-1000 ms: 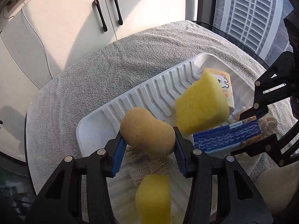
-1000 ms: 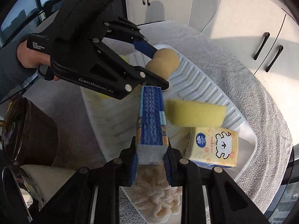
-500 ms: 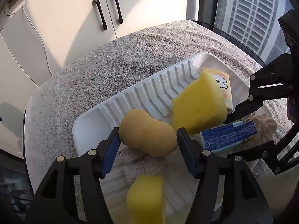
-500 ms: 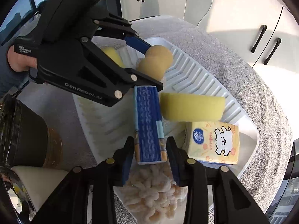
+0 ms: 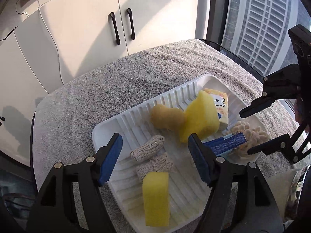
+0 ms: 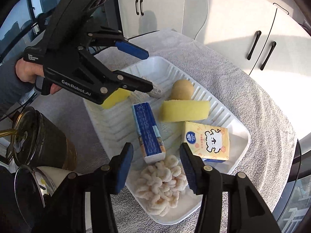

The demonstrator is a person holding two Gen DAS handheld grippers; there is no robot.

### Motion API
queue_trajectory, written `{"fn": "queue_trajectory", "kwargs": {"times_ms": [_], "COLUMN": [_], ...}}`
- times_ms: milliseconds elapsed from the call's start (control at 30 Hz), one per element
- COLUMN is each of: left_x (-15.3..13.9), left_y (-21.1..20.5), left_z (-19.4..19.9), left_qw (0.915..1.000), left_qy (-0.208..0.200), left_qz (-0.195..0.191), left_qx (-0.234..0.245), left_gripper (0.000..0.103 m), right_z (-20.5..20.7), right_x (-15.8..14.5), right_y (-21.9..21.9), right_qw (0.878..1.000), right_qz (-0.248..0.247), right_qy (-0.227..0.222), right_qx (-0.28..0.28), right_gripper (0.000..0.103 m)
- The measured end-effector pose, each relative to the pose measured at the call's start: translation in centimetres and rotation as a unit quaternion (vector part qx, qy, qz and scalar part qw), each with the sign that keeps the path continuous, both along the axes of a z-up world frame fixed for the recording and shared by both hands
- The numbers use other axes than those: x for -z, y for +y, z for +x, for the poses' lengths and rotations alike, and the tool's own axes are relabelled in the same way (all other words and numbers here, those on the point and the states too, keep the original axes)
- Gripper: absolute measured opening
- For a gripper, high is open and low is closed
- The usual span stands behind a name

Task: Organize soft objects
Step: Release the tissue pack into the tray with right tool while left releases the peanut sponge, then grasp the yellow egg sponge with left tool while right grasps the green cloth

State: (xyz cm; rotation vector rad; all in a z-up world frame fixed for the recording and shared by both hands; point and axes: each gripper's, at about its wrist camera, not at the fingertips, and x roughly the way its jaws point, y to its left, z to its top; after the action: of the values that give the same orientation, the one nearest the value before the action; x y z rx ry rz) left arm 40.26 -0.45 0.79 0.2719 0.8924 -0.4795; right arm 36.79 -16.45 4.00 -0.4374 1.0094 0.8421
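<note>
A white ribbed tray [image 5: 124, 120] [image 6: 239, 128] holds the soft things. A tan peanut-shaped sponge [image 5: 167, 117] [image 6: 181, 90] lies against a big yellow sponge [image 5: 200, 120] [image 6: 184, 110]. A blue-patterned tissue pack [image 5: 227, 144] [image 6: 148, 132], a yellow tissue pack with a bear [image 5: 220, 104] [image 6: 210, 140], a cream chenille pad [image 5: 250, 134] [image 6: 163, 186], two beige knitted rolls [image 5: 149, 151] and a small yellow sponge [image 5: 155, 198] [image 6: 116, 98] also lie in it. My left gripper [image 5: 155, 155] [image 6: 145, 69] is open and empty above the rolls. My right gripper [image 6: 156, 167] [image 5: 250, 132] is open and empty over the blue pack's near end.
The tray rests on a grey towel [image 5: 116, 77] over a round table. A dark glass jar [image 6: 38, 137] stands at the left of the right wrist view. White cabinets [image 5: 97, 29] stand behind the table, a window [image 5: 262, 19] to the right.
Both grippers opened and drew back. The left let go of the tan sponge, which now lies by the big yellow sponge. The right let go of the blue tissue pack.
</note>
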Motion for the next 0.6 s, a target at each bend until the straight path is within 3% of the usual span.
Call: {"fn": "queue_trajectory", "kwargs": {"times_ms": [233,333,467,600], "left_x": [-1.6,-2.4,-3.6,-4.0], "left_y": [2.7,4.7,7.6,8.9], "left_z": [-3.7,-5.6,-9.9,-15.9], "left_qw": [0.9994,0.9980,0.9929,0.9894], "left_qy": [-0.022,-0.033,-0.055,-0.086], "left_qz": [-0.018,-0.034,-0.069,-0.080], "left_qx": [-0.018,-0.043,-0.079,-0.085], "left_gripper": [0.069,0.074,0.077,0.083], "right_z": [-1.8,-3.3,-7.1,-12.4], "right_x": [-2.9,-4.0,-5.6,-6.2], "right_y": [-3.2,-5.0,-7.6,-9.8], "right_qw": [0.999,0.997,0.993,0.987], "right_qz": [0.037,0.052,0.084,0.118], "right_qy": [-0.018,-0.025,-0.041,-0.057], "right_qx": [0.035,0.053,0.075,0.090], "right_gripper": [0.053,0.053,0.054,0.059]}}
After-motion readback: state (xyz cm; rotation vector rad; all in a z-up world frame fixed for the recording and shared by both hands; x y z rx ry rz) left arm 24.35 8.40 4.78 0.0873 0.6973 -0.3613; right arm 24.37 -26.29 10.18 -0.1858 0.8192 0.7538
